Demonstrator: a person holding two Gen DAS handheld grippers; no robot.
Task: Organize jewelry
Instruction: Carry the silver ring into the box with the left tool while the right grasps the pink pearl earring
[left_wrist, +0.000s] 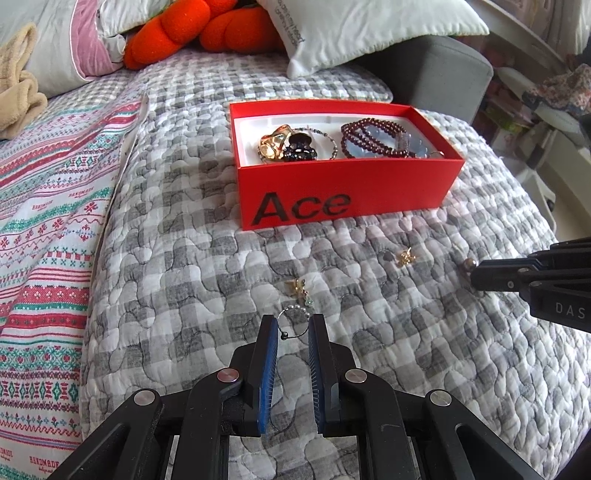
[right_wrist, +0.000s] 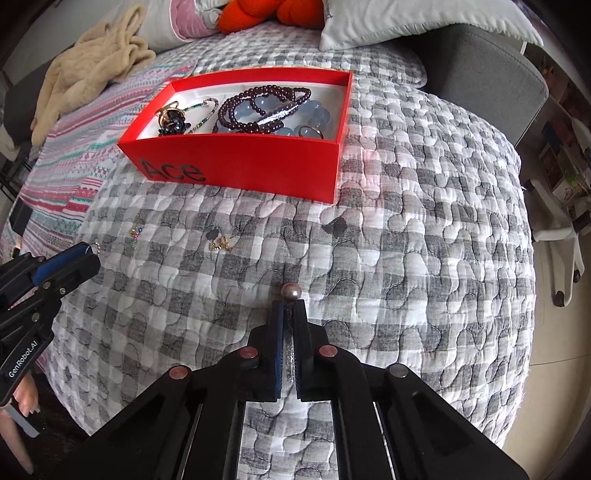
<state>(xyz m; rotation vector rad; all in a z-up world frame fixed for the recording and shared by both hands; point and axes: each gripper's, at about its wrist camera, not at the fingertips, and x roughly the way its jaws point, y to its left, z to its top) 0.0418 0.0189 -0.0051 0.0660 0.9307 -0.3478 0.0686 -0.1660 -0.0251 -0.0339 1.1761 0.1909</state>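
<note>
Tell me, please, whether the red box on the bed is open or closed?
Open. The red box has no lid on it, and its white interior shows dark red beads and other jewelry lying inside.

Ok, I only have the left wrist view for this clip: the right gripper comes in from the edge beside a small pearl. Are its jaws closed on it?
Observer: In the right wrist view, the right gripper has its jaws almost together and the pearl sits right at the tips. I cannot confirm an actual pinch.
Operator: Does the box's front wall hide anything from me?
Observer: Yes. A gold ring with a pale blue stone lies in the near right corner of the red box, beside the blue beads.
</note>
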